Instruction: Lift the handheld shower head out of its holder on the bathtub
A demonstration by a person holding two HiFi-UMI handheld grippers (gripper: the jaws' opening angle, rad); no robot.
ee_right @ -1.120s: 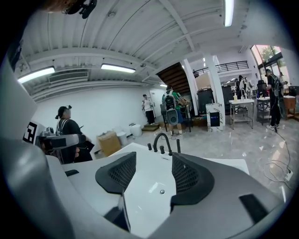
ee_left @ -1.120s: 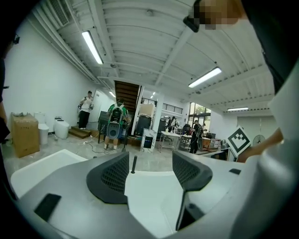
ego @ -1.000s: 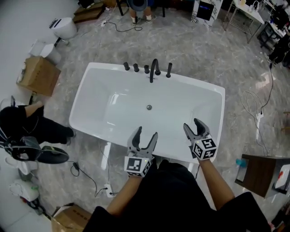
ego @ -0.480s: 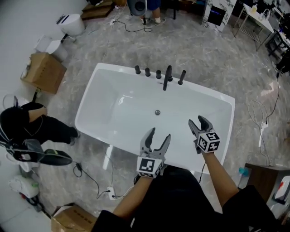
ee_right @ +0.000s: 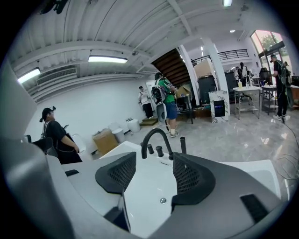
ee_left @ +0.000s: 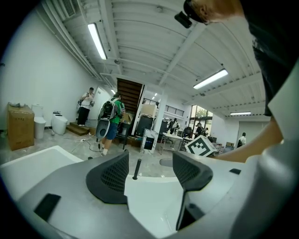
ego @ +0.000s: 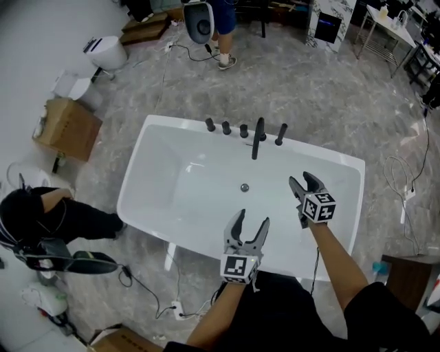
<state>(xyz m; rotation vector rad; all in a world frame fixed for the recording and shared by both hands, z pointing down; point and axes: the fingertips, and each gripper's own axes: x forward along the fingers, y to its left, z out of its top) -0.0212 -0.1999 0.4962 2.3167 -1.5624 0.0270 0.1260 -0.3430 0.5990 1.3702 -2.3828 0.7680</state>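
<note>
The handheld shower head (ego: 281, 134) is a slim black rod standing upright in its holder on the far rim of the white bathtub (ego: 158, 141), right of the curved black faucet (ego: 258, 137). In the right gripper view the shower head (ee_right: 182, 144) shows just right of the faucet (ee_right: 154, 135). In the left gripper view a slim black rod (ee_left: 136, 169), which looks like the shower head, shows between the jaws. My left gripper (ego: 249, 223) hangs open and empty over the tub's near rim. My right gripper (ego: 302, 181), open and empty, hovers over the basin, short of the shower head.
Three black knobs (ego: 226, 127) stand left of the faucet; the drain (ego: 244, 187) lies mid-basin. A cardboard box (ego: 67, 128) and a toilet (ego: 106, 51) stand at left. A person (ego: 41, 213) sits at left; another (ego: 206, 17) walks beyond the tub. Cables (ego: 405, 185) cross the floor.
Both grippers have moved forward over the tub, the right one closer to the fixtures. The walking person beyond the tub has come nearer.
</note>
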